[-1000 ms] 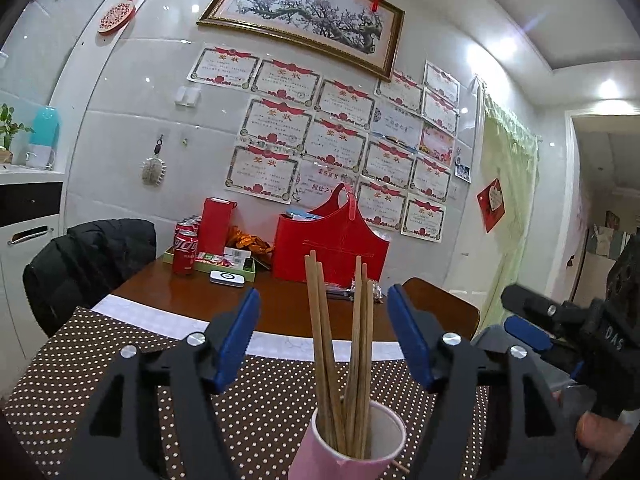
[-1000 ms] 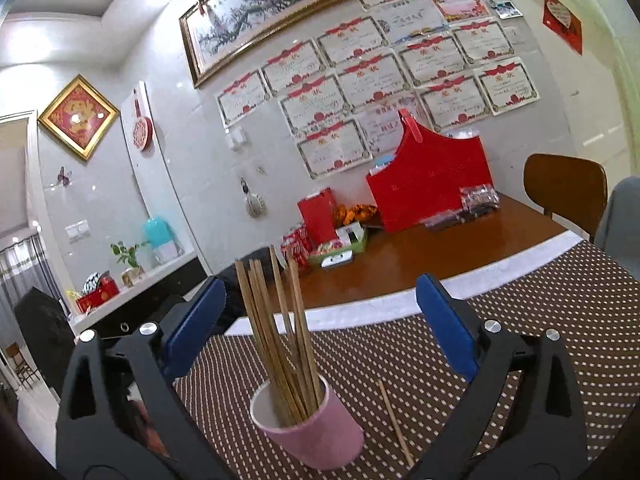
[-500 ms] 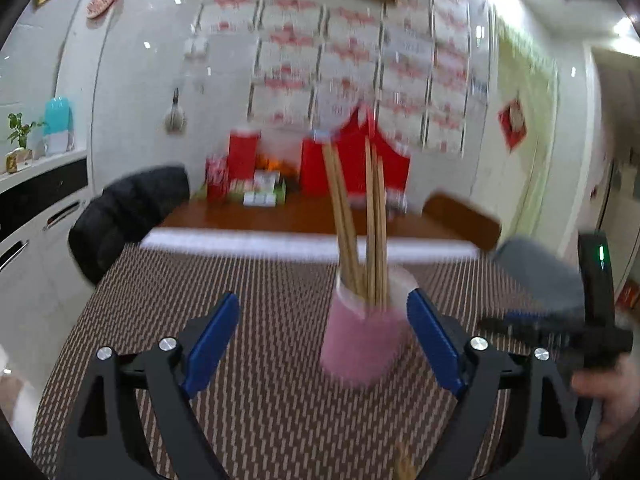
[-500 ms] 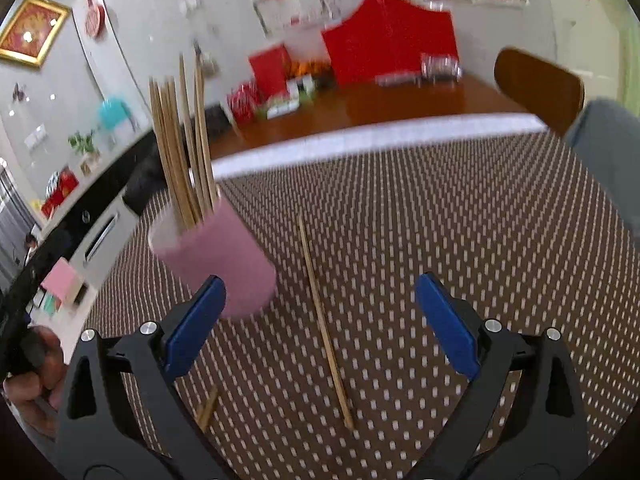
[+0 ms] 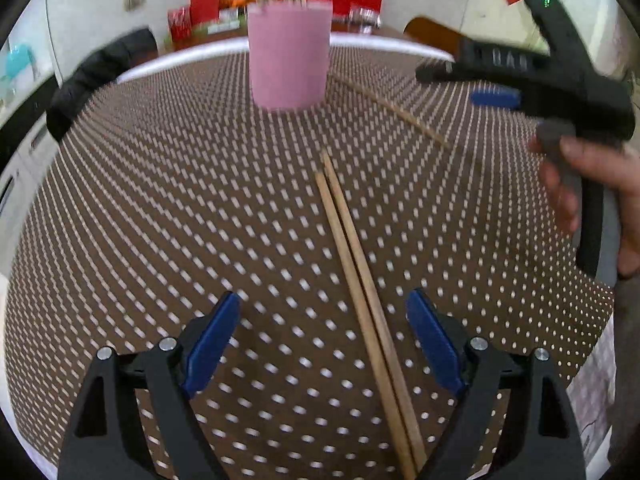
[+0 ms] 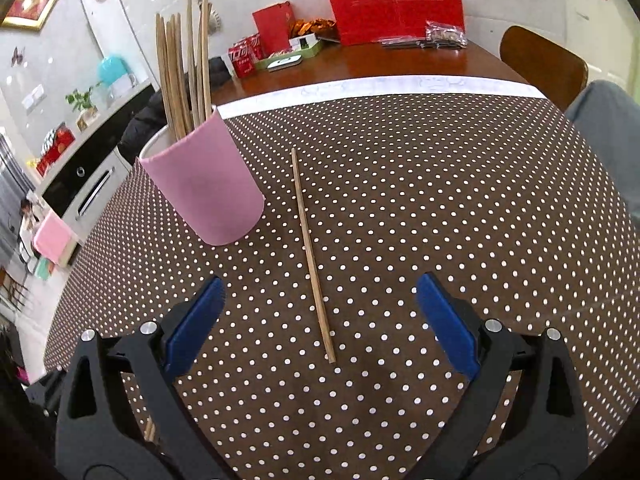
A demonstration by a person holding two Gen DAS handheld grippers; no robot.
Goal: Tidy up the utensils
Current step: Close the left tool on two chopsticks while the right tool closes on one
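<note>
the left gripper (image 5: pixel 324 336) is held released, nothing pressed by its blue pads (image 5: pixel 212 340); its jaws have just been opening, and a pair of chopsticks (image 5: pixel 360 300) is seen lying between them on the dotted cloth (image 5: pixel 160 200), nearer the right-hand pad. the right gripper (image 6: pixel 320 320) is likewise spread wide and empty, with a single chopstick (image 6: pixel 312 256) lying between its jaws, tip toward the camera. a slip could be expected here: the sticks are thin, round and flat on the cloth, so one might be rolled aside or only one of the pair caught if the pads are closed off-centre. the pair is plain light wood, laid side by side and touching. farther off, a pink cup (image 6: pixel 204 184) is stood upright just beside the single stick, already filled with more chopsticks (image 6: pixel 184 64); it could be knocked by a careless approach. beyond the cloth, a red bag (image 6: pixel 396 8) is seen on the bare table.
</note>
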